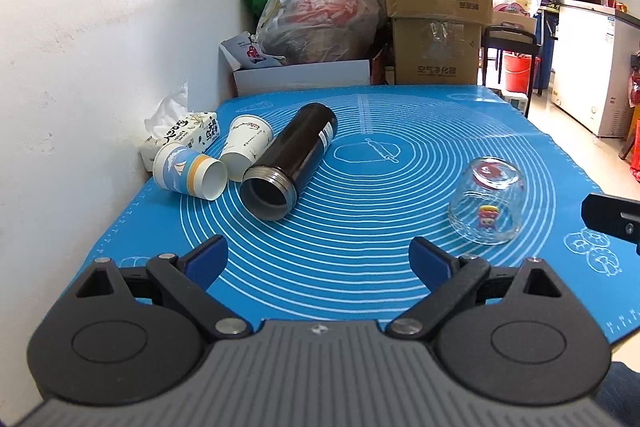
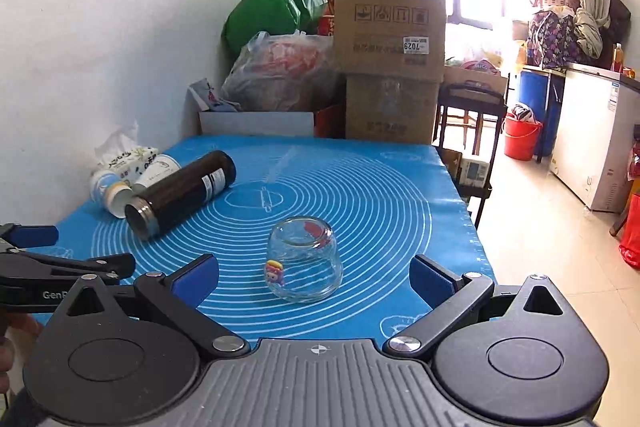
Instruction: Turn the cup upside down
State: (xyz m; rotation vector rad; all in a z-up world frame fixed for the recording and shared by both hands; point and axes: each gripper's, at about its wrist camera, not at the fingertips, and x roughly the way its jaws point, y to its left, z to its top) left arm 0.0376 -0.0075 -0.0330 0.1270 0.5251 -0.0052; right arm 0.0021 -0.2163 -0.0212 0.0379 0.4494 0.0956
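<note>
Both jaws stood apart, empty. We judged the small clear glass cup [image 2: 303, 259] already mouth-down on the blue mat [image 2: 360, 187]; next, the right gripper [image 2: 314, 281] would retreat.

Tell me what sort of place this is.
Probably a lived-in home room doubling as storage: stacked cardboard boxes and stuffed plastic bags behind the table's blue baking mat, a chest freezer opposite.
</note>
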